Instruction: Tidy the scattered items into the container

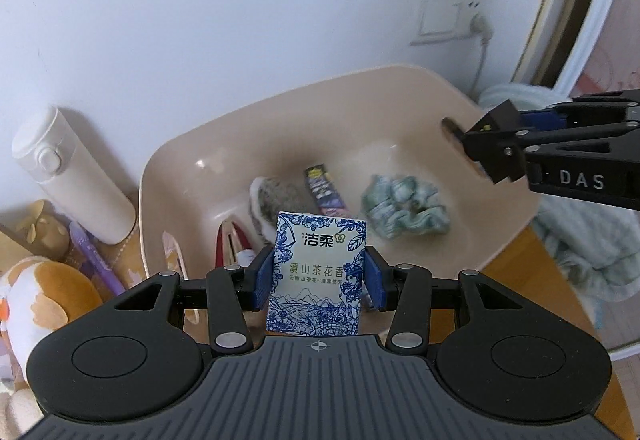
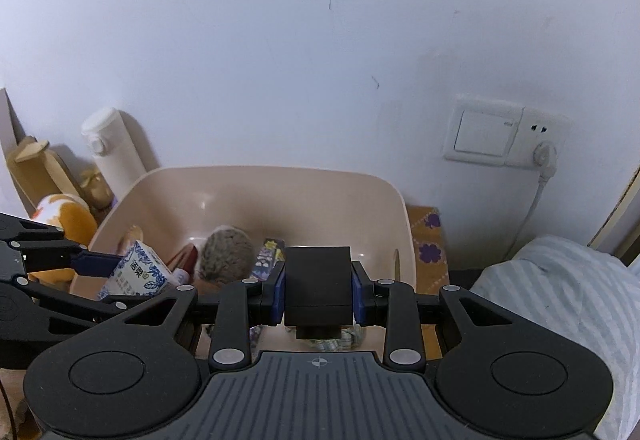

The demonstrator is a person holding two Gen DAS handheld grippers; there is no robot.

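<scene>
Left gripper clenched on tissue pack, held over basin near rim, 6 o'clock. Right gripper clamps black box above basin's 3 o'clock side.

Risks: both drop together, grippers clash; pack released early lands on rim, tips out.

Unclear: box's identity; basin contents blurred, scrunchie smeared; floor beneath box hidden.
</scene>
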